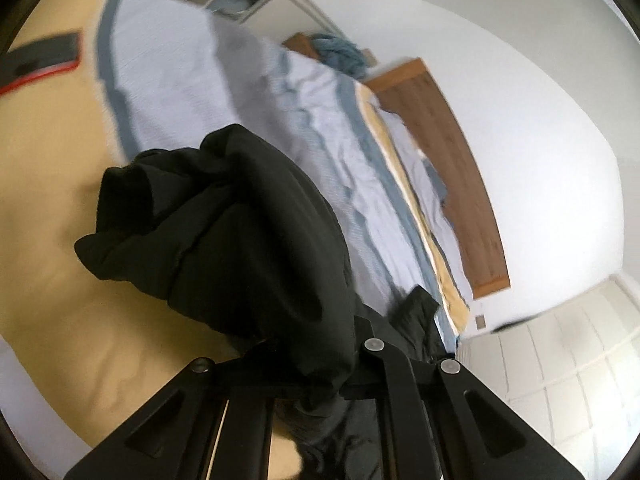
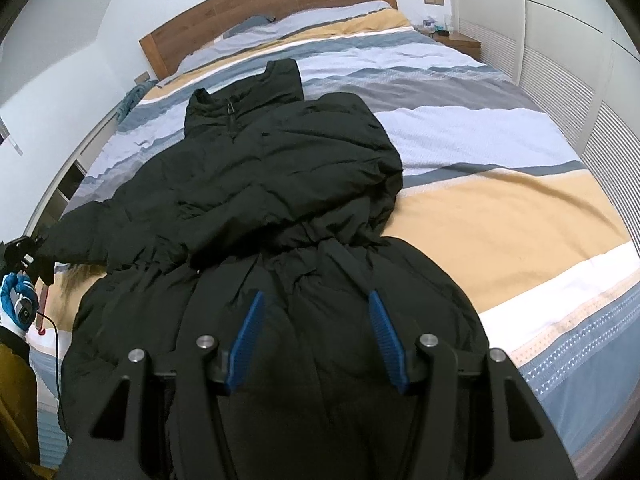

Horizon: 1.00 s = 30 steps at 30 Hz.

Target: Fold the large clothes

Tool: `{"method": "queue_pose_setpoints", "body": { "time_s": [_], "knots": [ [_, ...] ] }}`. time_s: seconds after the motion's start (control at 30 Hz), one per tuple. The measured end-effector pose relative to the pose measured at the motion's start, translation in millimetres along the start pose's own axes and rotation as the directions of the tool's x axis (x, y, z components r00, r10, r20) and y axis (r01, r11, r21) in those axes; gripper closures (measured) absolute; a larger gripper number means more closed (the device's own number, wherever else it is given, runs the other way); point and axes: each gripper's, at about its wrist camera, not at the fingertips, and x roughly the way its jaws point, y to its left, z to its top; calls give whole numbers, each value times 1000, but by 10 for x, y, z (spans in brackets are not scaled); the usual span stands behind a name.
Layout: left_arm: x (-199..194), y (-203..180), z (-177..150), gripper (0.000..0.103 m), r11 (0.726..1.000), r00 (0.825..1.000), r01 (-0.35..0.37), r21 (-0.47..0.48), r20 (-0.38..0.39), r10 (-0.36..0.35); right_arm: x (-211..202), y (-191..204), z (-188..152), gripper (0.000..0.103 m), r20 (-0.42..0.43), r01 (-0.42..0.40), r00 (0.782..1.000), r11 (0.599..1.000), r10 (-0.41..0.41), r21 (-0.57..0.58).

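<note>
Left wrist view: the left gripper point(image 1: 320, 364) is closed on a bunched sleeve point(image 1: 224, 220) of the black coat point(image 2: 256, 184), lifted above the yellow band of the striped bedcover point(image 1: 60, 200); its fingertips are buried in the fabric. Right wrist view: the coat lies spread front-up across the bed, collar toward the wooden headboard point(image 2: 260, 12). The right gripper point(image 2: 316, 332) hovers over the coat's lower half, its blue pads point(image 2: 250, 336) standing part open with nothing between them.
</note>
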Motion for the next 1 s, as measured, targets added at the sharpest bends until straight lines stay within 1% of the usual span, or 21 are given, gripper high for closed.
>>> {"method": "queue_pose_setpoints", "body": {
  "time_s": [0.1, 0.17, 0.2, 0.23, 0.33, 0.43, 0.53, 0.6, 0.63, 0.83, 0.97, 1.0],
  "knots": [
    [-24, -307, -90, 96, 997, 1000, 10, 81, -7, -9, -98, -62, -3, 50, 20, -11, 1000, 1000, 11, 7],
    [-41, -590, -238, 96, 987, 1000, 18, 158, -20, -14, -153, -118, -3, 50, 32, -17, 999, 1000, 17, 21],
    [-42, -668, -289, 96, 983, 1000, 20, 180, -26, -16, -173, -139, -4, 50, 38, -22, 999, 999, 21, 27],
    [-37, -825, -399, 96, 974, 999, 25, 224, -38, -17, -191, -161, -6, 50, 43, -28, 999, 999, 27, 33],
    [12, -1143, -657, 96, 949, 997, 36, 314, -73, -14, -232, -219, -25, 50, 55, -47, 998, 998, 44, 45],
    [85, -1370, -902, 96, 925, 994, 50, 377, -109, -9, -258, -267, -52, 50, 63, -61, 996, 997, 58, 53],
    [191, -1588, -1205, 96, 891, 988, 61, 450, -152, 9, -288, -376, -76, 50, 75, -74, 995, 994, 68, 76],
    [264, -1663, -1376, 96, 873, 984, 67, 483, -175, 22, -297, -457, -93, 50, 79, -80, 994, 993, 72, 92],
    [323, -1726, -1503, 96, 860, 981, 70, 506, -193, 33, -299, -492, -101, 50, 80, -82, 994, 992, 74, 100],
    [568, -1814, -2102, 96, 812, 961, 73, 579, -257, 97, -299, -646, -166, 50, 83, -93, 993, 987, 83, 133],
    [733, -1784, -2389, 96, 782, 947, 52, 621, -279, 158, -309, -722, -197, 50, 82, -96, 993, 985, 85, 146],
    [796, -1777, -2405, 95, 776, 944, 45, 629, -281, 173, -308, -743, -205, 50, 82, -97, 993, 984, 85, 150]
  ]
}}
